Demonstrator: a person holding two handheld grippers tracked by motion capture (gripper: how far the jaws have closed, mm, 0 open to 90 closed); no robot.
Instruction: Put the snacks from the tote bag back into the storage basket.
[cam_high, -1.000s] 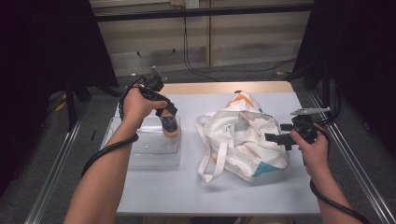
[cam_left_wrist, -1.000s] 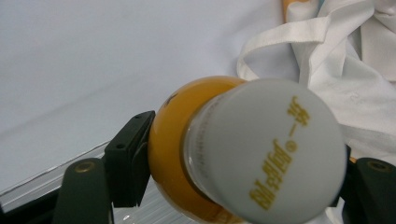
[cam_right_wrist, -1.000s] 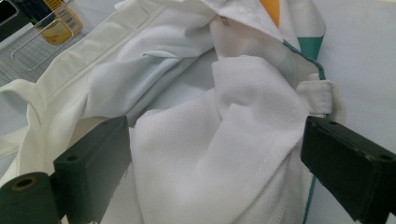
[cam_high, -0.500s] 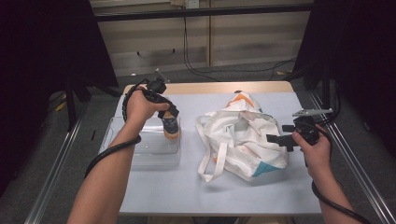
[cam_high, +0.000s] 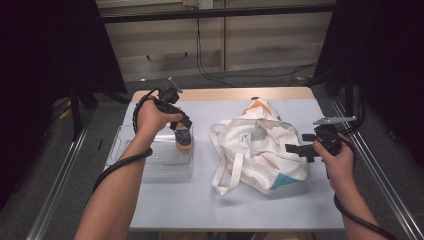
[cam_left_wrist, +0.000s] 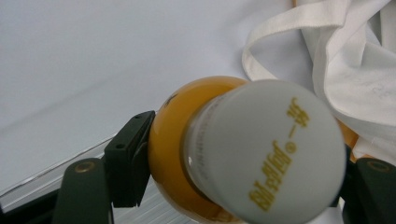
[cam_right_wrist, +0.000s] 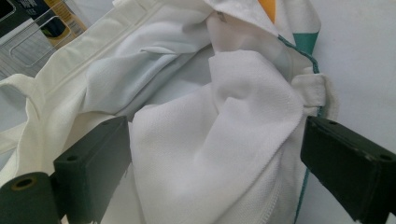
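Note:
An orange bottle with a white cap hangs upright over the right end of a clear plastic container. My left gripper is shut on it, and in the left gripper view both jaws press on the bottle's orange body. A white tote bag with orange and teal patches lies crumpled at the table's middle right. My right gripper stands open at the bag's right edge. In the right gripper view its jaws are spread wide with a fold of white fabric between them.
The pale grey table has a wooden strip along its far edge. The bag's strap loops out toward the front. Metal rails run along both sides of the table, and dark curtains stand left and right.

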